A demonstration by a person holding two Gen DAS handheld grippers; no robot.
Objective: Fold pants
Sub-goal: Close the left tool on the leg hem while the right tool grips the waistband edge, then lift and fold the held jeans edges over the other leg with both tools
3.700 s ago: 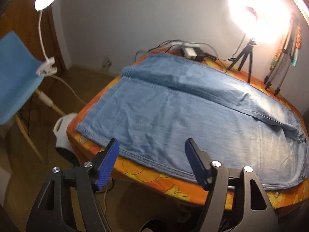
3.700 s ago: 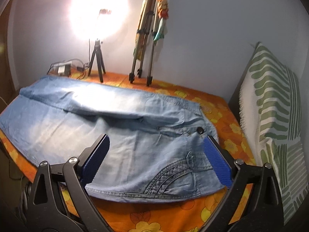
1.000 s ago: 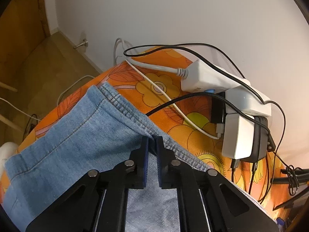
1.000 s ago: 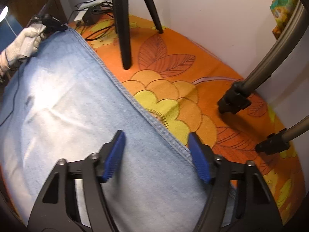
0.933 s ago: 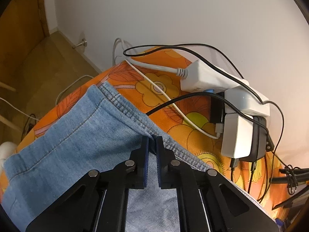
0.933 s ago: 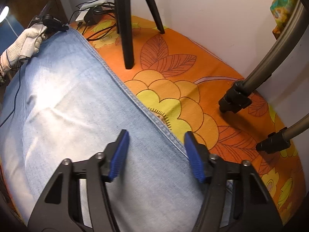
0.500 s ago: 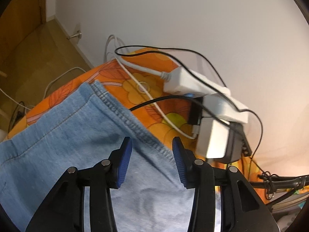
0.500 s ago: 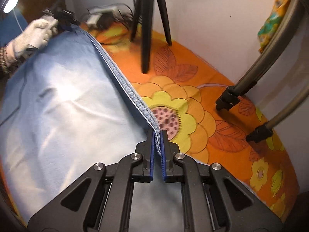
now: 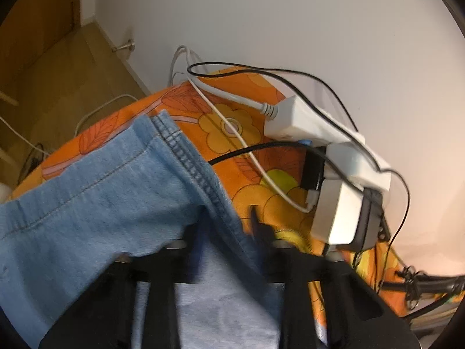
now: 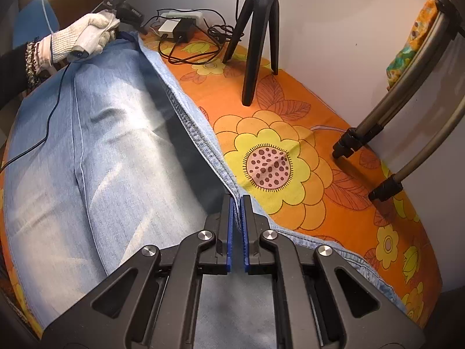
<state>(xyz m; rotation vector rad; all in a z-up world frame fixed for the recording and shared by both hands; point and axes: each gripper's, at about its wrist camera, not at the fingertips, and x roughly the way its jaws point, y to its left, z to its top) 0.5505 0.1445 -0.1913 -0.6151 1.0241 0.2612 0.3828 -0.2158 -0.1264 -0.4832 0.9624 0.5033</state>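
The light blue denim pants lie flat on the orange flowered tablecloth. My right gripper is shut on the seam along their far edge, and that edge stands lifted in a ridge. In the left wrist view the hem corner of the pants is raised. My left gripper is blurred, its jaws closing with the thick hem seam filling the gap between them. The right wrist view shows a gloved hand holding the left gripper at the far hem.
A white power strip with adapters and loose cables lies just beyond the hem. A black tripod and two metal stand legs stand on the cloth by the wall. A thin black cable crosses the pants.
The left gripper let go of the hem seam, spread, then narrowed on it again. The right gripper went from open to shut on the far edge seam and lifted it.
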